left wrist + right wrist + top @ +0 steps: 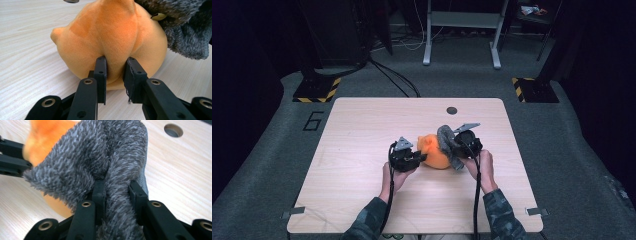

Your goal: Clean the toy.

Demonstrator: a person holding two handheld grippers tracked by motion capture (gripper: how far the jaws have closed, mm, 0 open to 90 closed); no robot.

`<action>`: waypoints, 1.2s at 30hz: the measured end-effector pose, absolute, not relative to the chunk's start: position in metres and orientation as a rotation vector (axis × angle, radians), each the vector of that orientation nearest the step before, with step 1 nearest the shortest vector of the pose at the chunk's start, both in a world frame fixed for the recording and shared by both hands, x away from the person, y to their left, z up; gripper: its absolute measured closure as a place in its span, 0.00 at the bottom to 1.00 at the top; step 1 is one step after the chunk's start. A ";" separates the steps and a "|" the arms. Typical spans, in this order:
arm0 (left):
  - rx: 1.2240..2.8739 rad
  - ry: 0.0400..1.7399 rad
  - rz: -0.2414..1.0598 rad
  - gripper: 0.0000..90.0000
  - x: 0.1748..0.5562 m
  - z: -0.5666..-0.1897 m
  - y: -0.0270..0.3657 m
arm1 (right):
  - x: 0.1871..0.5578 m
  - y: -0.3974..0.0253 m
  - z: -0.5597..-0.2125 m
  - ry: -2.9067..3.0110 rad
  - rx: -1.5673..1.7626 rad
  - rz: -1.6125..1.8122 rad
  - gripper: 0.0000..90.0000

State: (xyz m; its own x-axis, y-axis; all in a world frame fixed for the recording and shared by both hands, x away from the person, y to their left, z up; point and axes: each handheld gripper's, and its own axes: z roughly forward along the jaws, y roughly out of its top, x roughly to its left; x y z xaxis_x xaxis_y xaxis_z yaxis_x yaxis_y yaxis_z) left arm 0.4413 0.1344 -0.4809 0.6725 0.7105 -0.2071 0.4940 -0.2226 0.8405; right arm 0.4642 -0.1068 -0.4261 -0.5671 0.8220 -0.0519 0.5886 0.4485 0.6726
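Note:
An orange plush toy (435, 151) lies near the middle of the wooden table (362, 125). My left gripper (418, 158) is at its left side, shut on a fold of the orange plush (112, 37). A grey fuzzy cloth (447, 142) is draped over the toy's right side. My right gripper (457, 146) is shut on this grey cloth (100, 157), whose pile bulges between and around the jaws. In the right gripper view the orange plush (42, 137) shows behind the cloth, with the left gripper's black jaws at the far left edge.
A round cable hole (452, 110) is in the table near its far edge. Metal desk legs (428, 35) and yellow-black striped stand bases (318, 91) stand on the carpet beyond the table. Both forearms come in from the table's near edge.

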 end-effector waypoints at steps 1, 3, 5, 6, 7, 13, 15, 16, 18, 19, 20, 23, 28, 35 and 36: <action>1.882 0.945 0.271 0.81 0.441 -0.481 0.134 | 0.465 -0.109 -0.428 2.338 1.209 0.865 0.79; 1.887 0.941 0.276 0.81 0.441 -0.481 0.134 | 0.467 -0.112 -0.431 2.339 1.229 0.862 0.79; 1.886 0.941 0.276 0.81 0.441 -0.481 0.134 | 0.469 -0.116 -0.435 2.339 1.248 0.855 0.79; 1.885 0.941 0.275 0.81 0.441 -0.481 0.134 | 0.470 -0.118 -0.437 2.338 1.253 0.852 0.79; 1.879 0.944 0.272 0.81 0.442 -0.481 0.134 | 0.470 -0.120 -0.438 2.336 1.269 0.842 0.79; 1.882 0.940 0.274 0.81 0.442 -0.481 0.134 | 0.477 -0.129 -0.452 2.347 1.325 0.826 0.79; 1.880 0.939 0.278 0.81 0.442 -0.481 0.134 | 0.478 -0.131 -0.456 2.344 1.345 0.812 0.79; 1.879 0.940 0.272 0.81 0.442 -0.481 0.134 | 0.480 -0.132 -0.457 2.355 1.350 0.791 0.79; 1.875 0.944 0.274 0.81 0.442 -0.482 0.134 | 0.482 -0.134 -0.463 2.351 1.375 0.781 0.79; 1.875 0.944 0.274 0.81 0.442 -0.482 0.134 | 0.483 -0.135 -0.465 2.360 1.394 0.776 0.79; 1.874 0.946 0.275 0.81 0.442 -0.482 0.134 | 0.485 -0.136 -0.468 2.361 1.405 0.769 0.79; 1.874 0.952 0.273 0.81 0.442 -0.482 0.135 | 0.489 -0.138 -0.479 2.369 1.438 0.729 0.79; 1.874 0.960 0.268 0.81 0.442 -0.484 0.138 | 0.491 -0.137 -0.492 2.398 1.448 0.710 0.79; 1.870 0.968 0.270 0.82 0.442 -0.485 0.139 | 0.485 -0.147 -0.462 2.310 1.421 0.757 0.79; 1.867 0.974 0.271 0.82 0.441 -0.485 0.139 | 0.483 -0.147 -0.454 2.297 1.418 0.769 0.79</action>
